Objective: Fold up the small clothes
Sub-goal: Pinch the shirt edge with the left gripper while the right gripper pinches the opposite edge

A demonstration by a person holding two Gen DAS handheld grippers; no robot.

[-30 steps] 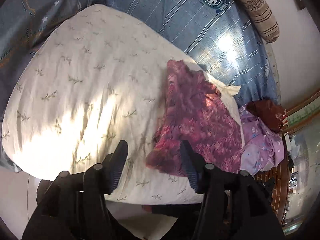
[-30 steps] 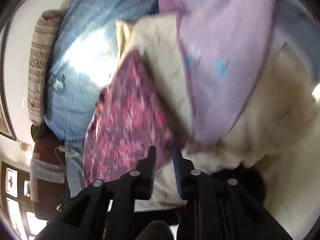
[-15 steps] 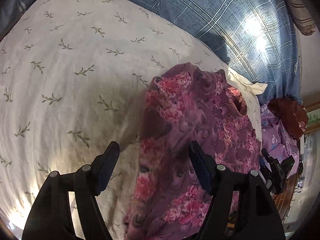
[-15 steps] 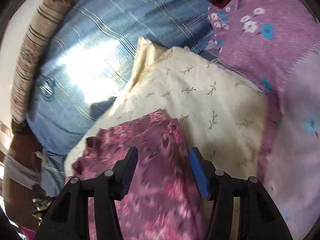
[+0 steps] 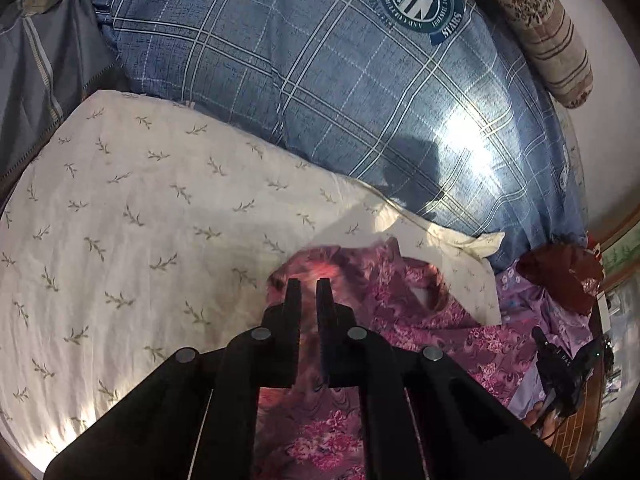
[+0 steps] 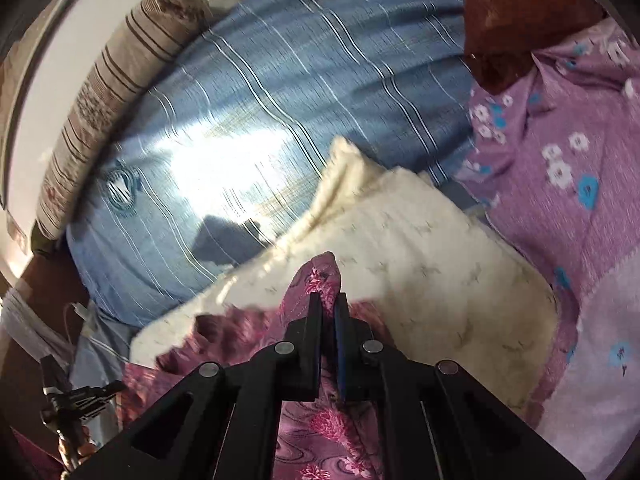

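A magenta floral garment (image 5: 404, 304) lies rumpled on a cream leaf-print pillow (image 5: 140, 220). My left gripper (image 5: 308, 292) points down at the garment's left edge, its jaws closing tight on a raised fold of the cloth. In the right wrist view the same garment (image 6: 320, 276) bunches up into a peak on the cream pillow (image 6: 440, 264). My right gripper (image 6: 329, 300) is closing on that peak, and cloth is pinched between its narrow jaws. The other gripper (image 5: 560, 372) shows small at the left view's lower right.
A blue plaid pillow (image 5: 320, 80) and a striped bolster (image 5: 540, 28) lie behind the cream pillow. Right of it sit a lilac flowered cloth (image 6: 560, 140) and a dark red cloth (image 6: 520, 20). A grey blanket (image 5: 36, 80) is at the far left.
Both grippers were open over the garment half a second ago and have since shut on its cloth. Both have moved in closer, and the cloth now bunches up at each grip.
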